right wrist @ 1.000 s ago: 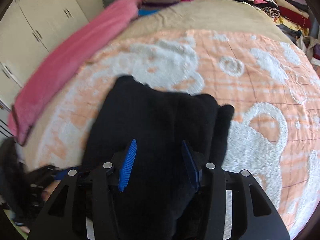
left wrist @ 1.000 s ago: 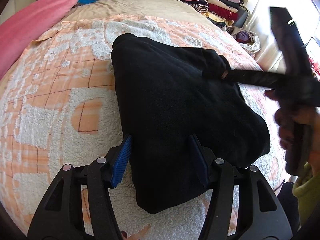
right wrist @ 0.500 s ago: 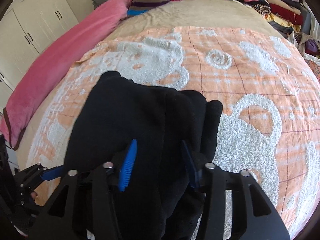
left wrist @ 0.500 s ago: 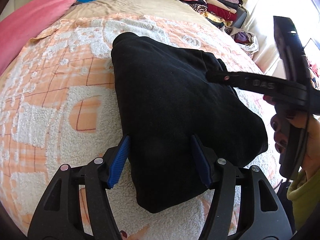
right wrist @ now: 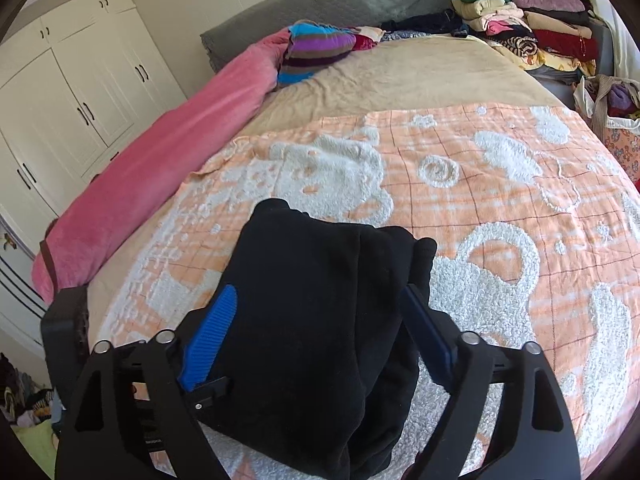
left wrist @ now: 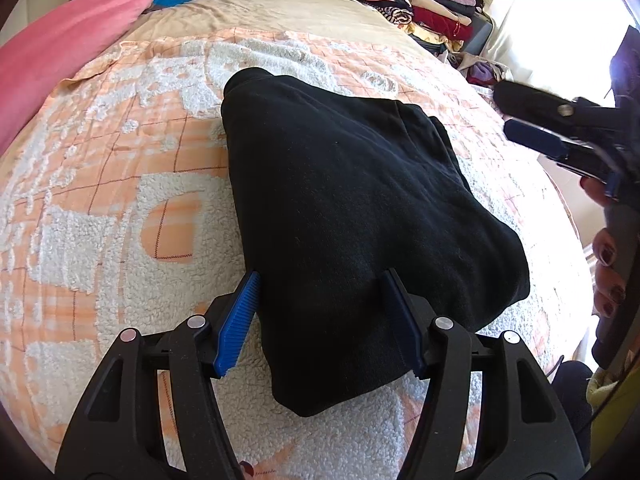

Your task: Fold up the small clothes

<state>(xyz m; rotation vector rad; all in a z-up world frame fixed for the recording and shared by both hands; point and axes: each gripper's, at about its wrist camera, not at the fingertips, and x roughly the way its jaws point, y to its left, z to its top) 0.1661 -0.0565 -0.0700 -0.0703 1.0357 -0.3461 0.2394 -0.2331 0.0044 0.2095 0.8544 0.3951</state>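
Folded black fleece garment (left wrist: 360, 216) is lying on the orange-and-white terry blanket (left wrist: 120, 200) covering the bed. Left claw (left wrist: 320, 320) is hovering released over its near edge; right claw (right wrist: 320, 332) is likewise spreading wide, gripping nothing.

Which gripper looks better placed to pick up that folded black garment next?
Probably the left gripper: its open fingers sit low, straddling the near end of the black garment. The right gripper, also open, hangs above the bedspread, clear of the garment's far edge.
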